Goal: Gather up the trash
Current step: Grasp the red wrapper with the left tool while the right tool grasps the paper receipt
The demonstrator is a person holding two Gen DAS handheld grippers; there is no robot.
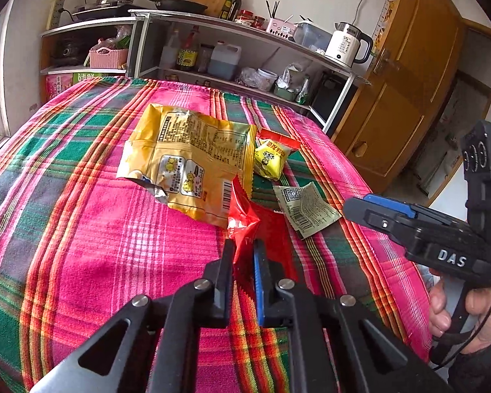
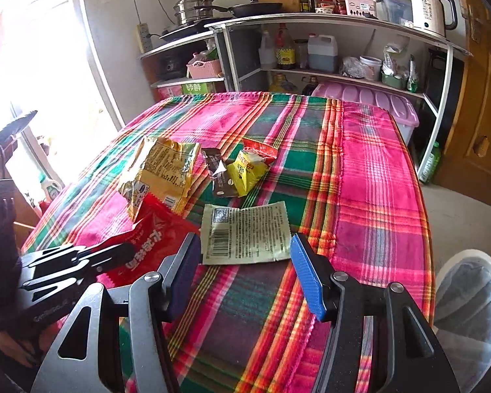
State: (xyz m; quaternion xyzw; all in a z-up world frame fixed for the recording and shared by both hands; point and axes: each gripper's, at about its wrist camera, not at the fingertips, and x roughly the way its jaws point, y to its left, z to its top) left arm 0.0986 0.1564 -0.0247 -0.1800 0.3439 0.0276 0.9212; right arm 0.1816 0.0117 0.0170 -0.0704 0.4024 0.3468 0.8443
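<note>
Several wrappers lie on the plaid tablecloth [image 1: 81,196]. My left gripper [image 1: 244,249] is shut on the near edge of a red wrapper [image 1: 245,216]; in the right wrist view the left gripper [image 2: 127,249] pinches that red wrapper [image 2: 154,239] from the left. My right gripper [image 2: 245,258] is open, its fingertips on either side of the near edge of a pale green sachet [image 2: 245,232] without pressing it. From the left wrist the right gripper [image 1: 360,204] hovers beside the sachet [image 1: 307,206]. Farther back lie a big yellow bag [image 1: 186,160], a small yellow packet [image 1: 270,159] and a brown wrapper [image 2: 217,173].
A white bin with a clear liner [image 2: 471,298] stands off the table's right edge. Behind the table, open shelves [image 2: 343,72] hold bottles, jars and a kettle [image 2: 432,6]. A wooden door [image 1: 409,82] is at the right. A person's hand [image 1: 468,314] holds the right gripper.
</note>
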